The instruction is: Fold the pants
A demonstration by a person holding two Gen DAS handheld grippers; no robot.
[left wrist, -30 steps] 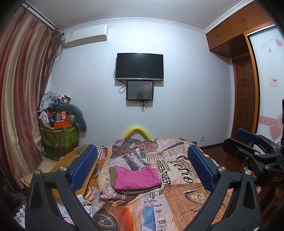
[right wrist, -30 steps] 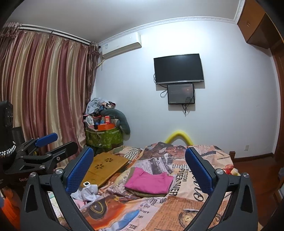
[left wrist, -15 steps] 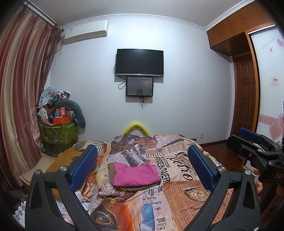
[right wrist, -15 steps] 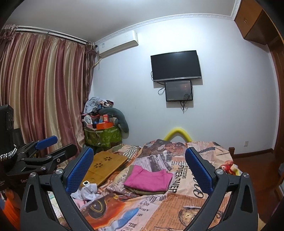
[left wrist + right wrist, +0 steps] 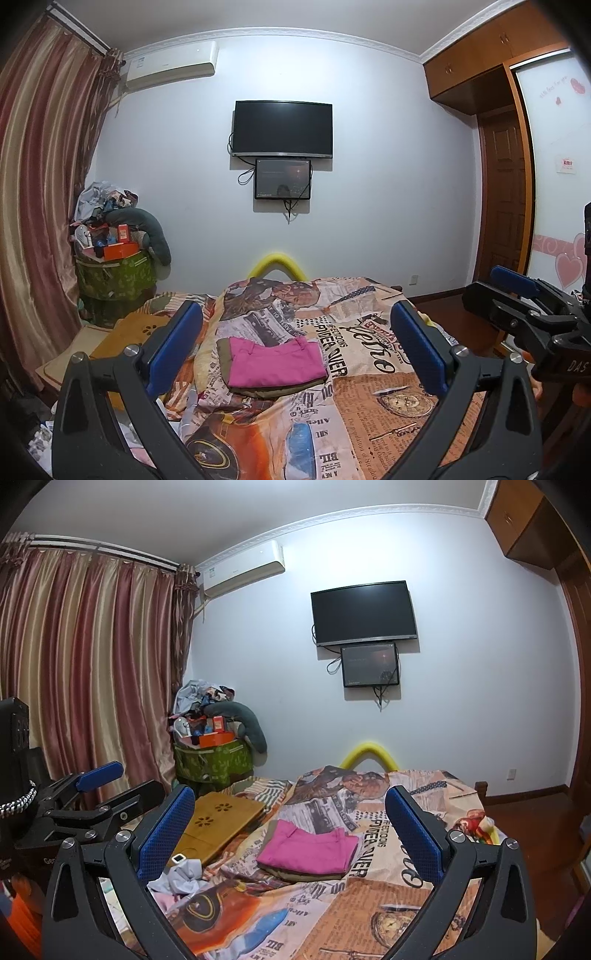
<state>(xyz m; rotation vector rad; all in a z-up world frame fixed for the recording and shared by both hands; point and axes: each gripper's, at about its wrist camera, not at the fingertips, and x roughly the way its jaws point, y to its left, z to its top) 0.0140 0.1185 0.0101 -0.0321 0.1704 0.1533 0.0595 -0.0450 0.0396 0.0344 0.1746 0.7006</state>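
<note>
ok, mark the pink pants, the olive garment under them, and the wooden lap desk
pink pants [image 5: 273,360], left wrist view, middle of the folded top face
olive garment [image 5: 306,874], right wrist view, near edge showing below the pink pants
lap desk [image 5: 218,818], right wrist view, wooden top near the flower cutouts

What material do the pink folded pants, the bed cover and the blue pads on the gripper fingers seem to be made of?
Pink pants: matte woven cloth, probably cotton; soft creases, no shine.
Bed cover: thin printed fabric with a newspaper pattern; it wrinkles and drapes, and has a slight sheen.
Blue pads: likely rubber or soft plastic; a fine dotted grip texture shows in the right wrist view. The black fingers behind them look like hard moulded plastic.
</note>
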